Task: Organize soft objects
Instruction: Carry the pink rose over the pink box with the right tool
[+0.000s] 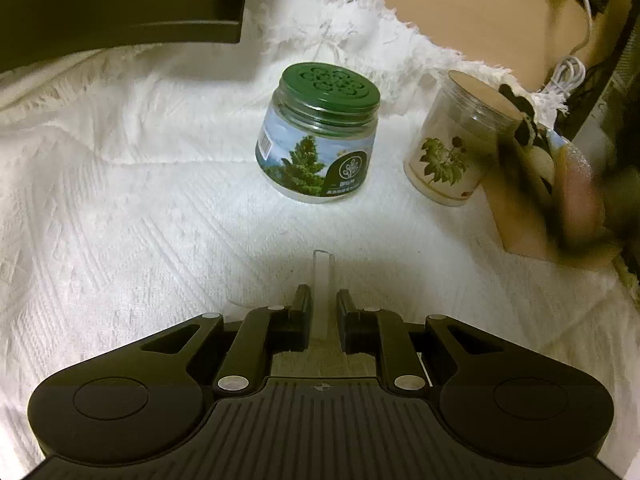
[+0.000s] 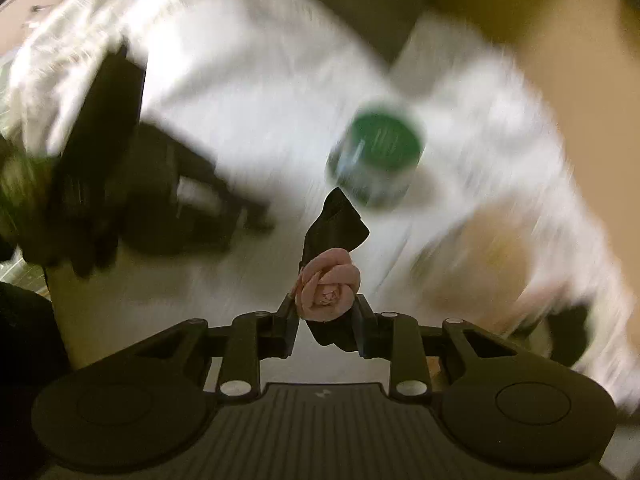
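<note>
My right gripper [image 2: 325, 304] is shut on a pink fabric rose [image 2: 328, 285] with a black ribbon [image 2: 334, 224], held above the white cloth; that view is motion-blurred. My left gripper [image 1: 323, 300] is nearly closed with a clear thin strip [image 1: 323, 280] between its jaws, hovering over the white textured cloth [image 1: 140, 200]. A green-lidded jar [image 1: 318, 132] with a tree label stands ahead of it, also in the right wrist view [image 2: 376, 156]. A clear jar [image 1: 456, 140] with a leaf label and tan lid stands to its right.
A cardboard box [image 1: 532, 216] holding a panda-patterned soft item [image 1: 536, 152] sits at the right. A dark monitor [image 1: 120, 0] hangs over the far left. White cables [image 1: 568, 72] lie at the far right. The left gripper shows as a dark blur in the right wrist view [image 2: 140, 184].
</note>
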{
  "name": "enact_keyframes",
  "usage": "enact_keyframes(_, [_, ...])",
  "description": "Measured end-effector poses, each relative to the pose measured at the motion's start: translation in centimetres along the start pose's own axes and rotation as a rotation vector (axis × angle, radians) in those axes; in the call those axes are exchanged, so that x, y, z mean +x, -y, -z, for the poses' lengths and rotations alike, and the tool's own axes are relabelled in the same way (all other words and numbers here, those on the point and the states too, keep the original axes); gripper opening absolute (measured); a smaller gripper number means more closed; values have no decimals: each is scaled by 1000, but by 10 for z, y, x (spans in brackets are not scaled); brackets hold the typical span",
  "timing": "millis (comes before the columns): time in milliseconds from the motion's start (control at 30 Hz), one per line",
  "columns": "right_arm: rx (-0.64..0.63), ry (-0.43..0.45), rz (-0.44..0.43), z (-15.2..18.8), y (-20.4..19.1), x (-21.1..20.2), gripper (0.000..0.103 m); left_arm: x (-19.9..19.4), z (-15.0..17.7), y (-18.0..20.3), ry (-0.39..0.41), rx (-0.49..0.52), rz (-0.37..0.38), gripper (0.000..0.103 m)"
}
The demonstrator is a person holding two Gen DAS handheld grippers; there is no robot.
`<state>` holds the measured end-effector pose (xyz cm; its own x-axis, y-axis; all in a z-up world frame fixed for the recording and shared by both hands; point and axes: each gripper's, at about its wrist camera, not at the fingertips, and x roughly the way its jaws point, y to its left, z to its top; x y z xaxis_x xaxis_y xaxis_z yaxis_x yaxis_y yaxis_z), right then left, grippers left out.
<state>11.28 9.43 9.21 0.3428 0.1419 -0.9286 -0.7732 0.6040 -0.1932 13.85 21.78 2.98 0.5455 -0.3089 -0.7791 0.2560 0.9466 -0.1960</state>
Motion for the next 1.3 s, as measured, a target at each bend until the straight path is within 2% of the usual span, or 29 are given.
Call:
enact_keyframes(67, [70,-41,35,17,-16,22,27,1,-4,-1,-21,-9,5,17])
enact_keyframes(133, [159,-50,35,33,-21,35,28,3,-8,0,-43,-1,1,17])
enact_keyframes(333, [377,48,27,59,-16,36,28,5,-11,10,-72,47,-40,17])
enact_keyframes(433, [443,127,28,70,-10,30,40,4,-9,17,-68,78,-71,17])
enact_keyframes(500, [465,188,40,78,-10,23,61,4,-6,21,-57,100,-87,17])
enact_keyframes(600, [470,276,80,94,-11,14,70,3,-1,22,-29,111,-92,15])
enact_keyframes(733, [422,321,108,107,-8,20,72,-4,8,20,-13,65,-53,15])
enact_keyframes(900, [380,340,53,109,-15,32,72,-16,27,32,-10,89,-46,15])
enact_keyframes(1167, [326,350,64,90,-26,72,71,-35,47,43,-36,99,-56,15])
enact_keyframes(1233, [344,363,58,89,-25,76,61,-40,50,44,-37,100,-65,15])
enact_keyframes(1267, [347,368,48,89,-25,74,42,-42,51,45,-37,102,-70,15])
enact_keyframes(1300, [344,368,46,89,-26,72,32,-44,53,46,-37,104,-73,15])
